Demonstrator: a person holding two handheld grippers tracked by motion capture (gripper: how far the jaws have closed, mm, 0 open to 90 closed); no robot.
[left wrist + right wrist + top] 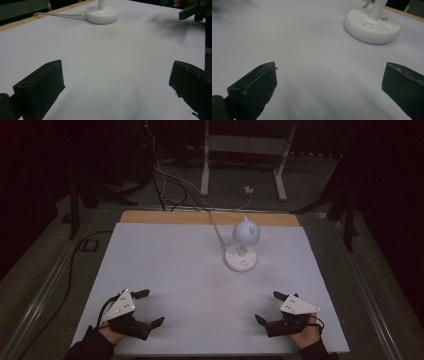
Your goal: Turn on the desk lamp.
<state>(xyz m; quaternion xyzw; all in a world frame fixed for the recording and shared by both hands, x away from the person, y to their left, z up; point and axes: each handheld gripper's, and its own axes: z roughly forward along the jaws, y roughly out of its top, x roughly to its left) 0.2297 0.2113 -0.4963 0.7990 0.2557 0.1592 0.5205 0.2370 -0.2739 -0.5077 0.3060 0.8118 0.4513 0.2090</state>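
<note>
A small white desk lamp [243,242] with a round head and a round socket base [372,26] stands on the white table top [190,270], right of centre toward the back. Its base [101,14] lies far ahead in the left gripper view. My left gripper [150,307] rests near the front left edge, jaws wide apart with nothing between them. Near the front right edge, my right gripper [267,307] is open too and holds nothing. Both point inward toward the table's middle.
A white cable [216,227] runs from the lamp base off the table's back edge, where a wooden strip [210,217] shows. Dark floor, cables and a white metal stand [245,150] lie beyond. The other gripper [193,11] appears at the top right of the left gripper view.
</note>
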